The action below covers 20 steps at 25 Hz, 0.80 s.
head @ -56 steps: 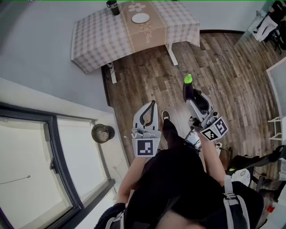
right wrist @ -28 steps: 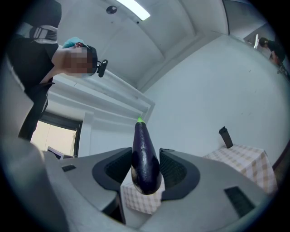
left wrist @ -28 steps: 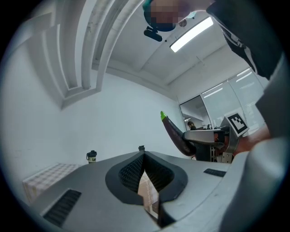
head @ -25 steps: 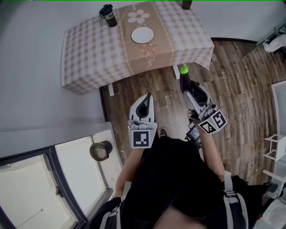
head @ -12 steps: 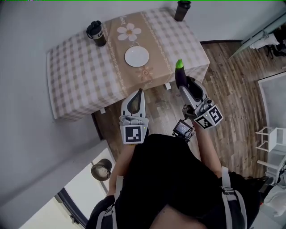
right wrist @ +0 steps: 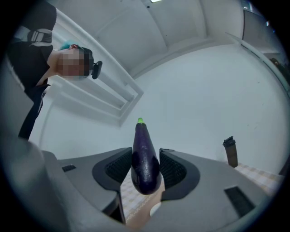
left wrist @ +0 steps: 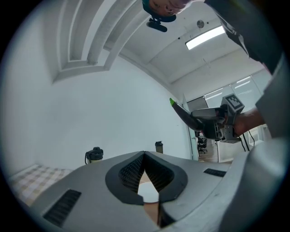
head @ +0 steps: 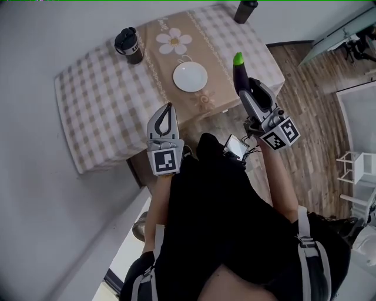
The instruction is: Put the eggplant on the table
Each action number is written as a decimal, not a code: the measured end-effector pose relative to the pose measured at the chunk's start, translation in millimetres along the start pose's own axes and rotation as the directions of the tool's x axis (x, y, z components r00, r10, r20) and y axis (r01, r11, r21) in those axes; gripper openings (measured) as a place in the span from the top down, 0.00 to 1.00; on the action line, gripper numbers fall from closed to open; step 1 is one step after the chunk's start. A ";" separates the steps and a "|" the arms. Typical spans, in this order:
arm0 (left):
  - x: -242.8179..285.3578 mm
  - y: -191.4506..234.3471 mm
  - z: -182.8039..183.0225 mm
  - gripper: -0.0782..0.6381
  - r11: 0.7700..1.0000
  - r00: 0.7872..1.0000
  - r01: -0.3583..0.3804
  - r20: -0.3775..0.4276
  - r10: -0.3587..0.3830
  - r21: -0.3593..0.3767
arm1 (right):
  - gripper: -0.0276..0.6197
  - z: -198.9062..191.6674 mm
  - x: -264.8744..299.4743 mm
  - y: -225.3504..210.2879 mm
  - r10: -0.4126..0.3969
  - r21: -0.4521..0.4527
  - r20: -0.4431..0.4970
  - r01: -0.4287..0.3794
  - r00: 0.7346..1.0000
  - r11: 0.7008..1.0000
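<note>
- Head view: your right claw (head: pixel 242 84) holds the eggplant (head: pixel 238 70) in the air at the right edge of the desk (head: pixel 100 111); your left claw (head: pixel 165 113) is closed.
- Left gripper view: jaws meet, nothing between.
- Right gripper view: jaws clamp the eggplant's thick end.

The bench (head: pixel 100 111), which earlier stood far ahead across the wooden floor (head: pixel 305 117), now lies close under both arms, because the person is right up against its near edge. The left hand-held gripper (head: pixel 168 107), earlier over the floor, now reaches over that near edge, and the white plate (head: pixel 190 77) sits just beyond its tip. The right hand-held gripper (head: pixel 244 85) now holds the eggplant (head: pixel 238 69) above the bench near its near right corner instead of above the floor. A second dark bottle (head: pixel 245 10) now shows at the far edge.
</note>
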<state>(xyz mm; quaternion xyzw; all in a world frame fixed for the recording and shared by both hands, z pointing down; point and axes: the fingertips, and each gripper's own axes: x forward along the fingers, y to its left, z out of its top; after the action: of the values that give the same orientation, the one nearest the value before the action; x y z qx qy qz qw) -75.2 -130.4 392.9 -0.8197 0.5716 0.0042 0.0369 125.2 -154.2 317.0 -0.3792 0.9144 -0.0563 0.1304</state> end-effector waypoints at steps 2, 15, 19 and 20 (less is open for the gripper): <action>3.4 14.5 -9.2 0.88 1.000 1.000 -0.008 -0.008 0.008 -0.010 | 0.65 -1.9 12.3 -3.5 -0.007 -0.006 -0.004 0.007 1.000 1.000; -0.5 62.3 -40.2 0.88 0.995 0.995 -0.098 -0.028 0.098 0.015 | 0.65 -30.1 93.2 -19.9 0.089 -0.095 -0.065 -0.095 0.994 0.991; 3.7 71.0 -49.5 0.88 0.994 0.993 -0.106 -0.043 0.107 0.030 | 0.65 -45.5 110.0 -26.3 0.086 -0.154 -0.112 -0.102 0.990 0.983; 3.2 72.1 -52.7 0.88 0.994 0.993 -0.108 -0.053 0.109 0.029 | 0.65 -52.7 112.6 -25.7 0.081 -0.185 -0.139 -0.106 0.987 0.977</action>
<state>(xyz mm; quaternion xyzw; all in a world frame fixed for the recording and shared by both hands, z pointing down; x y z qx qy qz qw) -143.5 -161.7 441.3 -0.7866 0.6162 -0.0236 0.0318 51.4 -251.8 350.7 -0.3419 0.9390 0.0133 0.0356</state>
